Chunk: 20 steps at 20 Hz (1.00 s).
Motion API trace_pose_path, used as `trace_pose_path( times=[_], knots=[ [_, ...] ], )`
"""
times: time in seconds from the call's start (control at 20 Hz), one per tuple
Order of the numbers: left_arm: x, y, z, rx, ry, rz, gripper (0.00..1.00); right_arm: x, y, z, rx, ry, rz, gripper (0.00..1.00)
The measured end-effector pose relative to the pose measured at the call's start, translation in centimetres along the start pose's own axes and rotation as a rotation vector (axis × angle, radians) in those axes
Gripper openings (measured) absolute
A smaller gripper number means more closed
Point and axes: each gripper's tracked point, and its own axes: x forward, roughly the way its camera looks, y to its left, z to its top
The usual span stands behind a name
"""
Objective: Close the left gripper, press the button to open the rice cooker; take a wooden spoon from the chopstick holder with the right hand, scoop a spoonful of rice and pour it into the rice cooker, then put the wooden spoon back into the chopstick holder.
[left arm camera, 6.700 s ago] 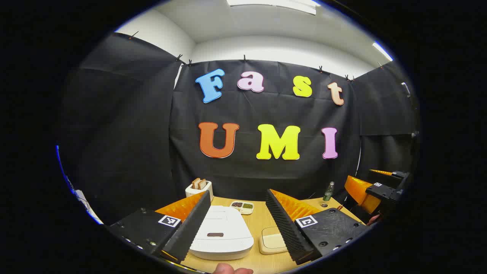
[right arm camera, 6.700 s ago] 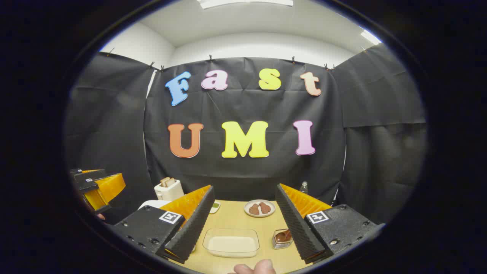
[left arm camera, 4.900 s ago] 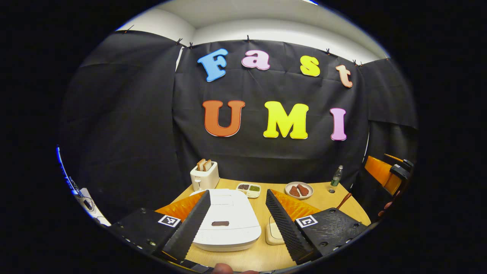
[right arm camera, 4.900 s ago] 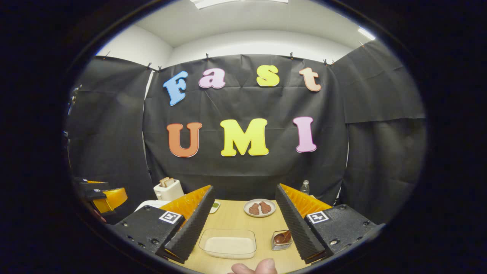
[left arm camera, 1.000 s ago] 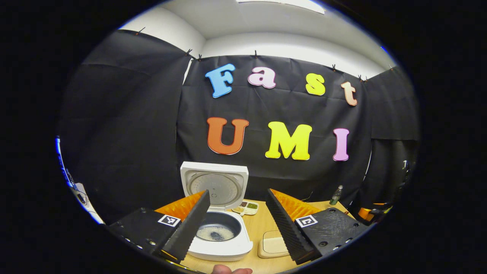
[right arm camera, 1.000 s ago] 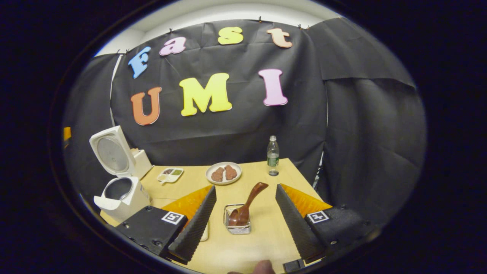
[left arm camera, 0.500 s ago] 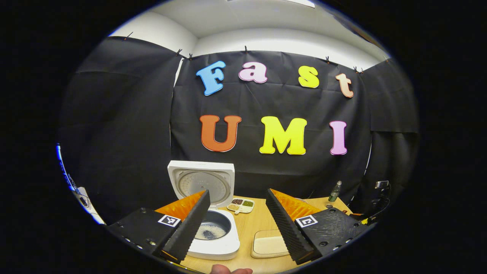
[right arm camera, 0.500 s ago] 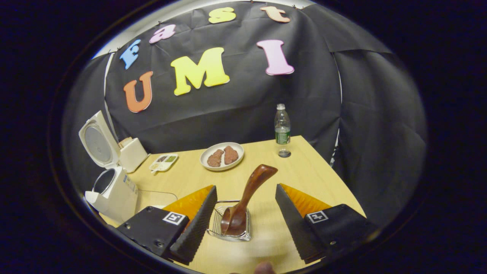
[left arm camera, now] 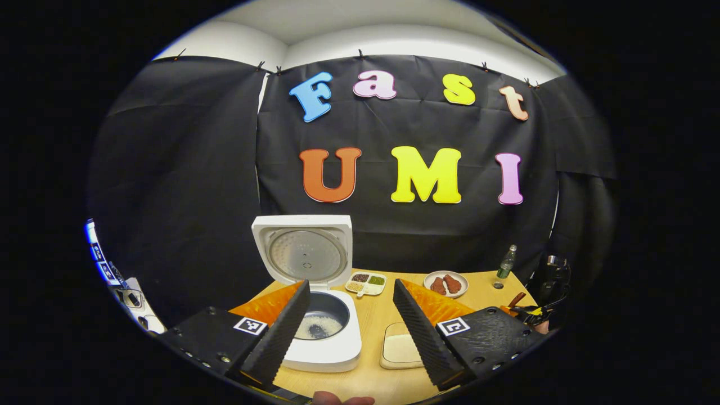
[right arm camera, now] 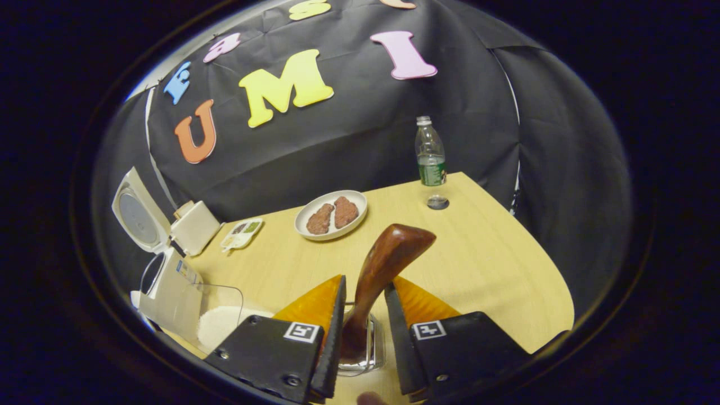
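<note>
Right gripper [right arm camera: 363, 315], nearest: jaws drawn in on either side of the wooden spoon [right arm camera: 382, 267] handle, apparently pinching it, though contact on both sides cannot be confirmed. The spoon stands bowl-down in the chopstick holder [right arm camera: 360, 349], a wire basket on the counter [right arm camera: 484, 253], its handle leaning up and to the right, which offers it for a sideways grip. Left gripper [left arm camera: 351, 326]: jaws spread, holding nothing, poised near the rice cooker [left arm camera: 323, 337]. The cooker's lid [left arm camera: 304, 250] stands raised, so the pot sits exposed to take rice. Clear tray of rice [left arm camera: 400, 351]: just right of the cooker, handy for scooping. Farther: sectioned dish [left arm camera: 367, 281], plate of brown pieces [right arm camera: 332, 214], bottle [right arm camera: 430, 154] with a green label, toaster [right arm camera: 194, 225]. Writing: none legible; square printed markers on both grippers.
</note>
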Motion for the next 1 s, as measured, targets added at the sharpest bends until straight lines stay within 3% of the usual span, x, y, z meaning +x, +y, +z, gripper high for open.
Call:
trace_pose_path(
  times=[0.05, 0.15, 0.4, 0.75, 1.0],
  knots=[
    [0.1, 0.0, 0.0, 0.000, 0.000, 0.000, 0.94, -0.1, 0.0, 0.0, 0.004, 0.001, 0.000, 0.37],
    [0.3, 0.2, 0.1, -0.007, -0.002, 0.003, 0.94, -0.5, 0.3, 0.0, 0.017, 0.016, 0.010, 0.27],
    [0.6, 1.0, 0.0, -0.044, -0.011, -0.003, 0.94, -2.1, 1.5, -0.1, 0.017, 0.041, 0.013, 0.17],
    [0.4, 5.0, 0.6, -0.101, -0.052, -0.021, 0.95, -6.3, 3.9, 4.9, -0.003, -0.060, -0.083, 0.12],
    [0.6, 9.4, 0.9, -0.107, -0.070, -0.049, 0.94, -10.4, 10.8, 7.9, -0.107, -0.171, -0.107, 0.11]
  ],
)
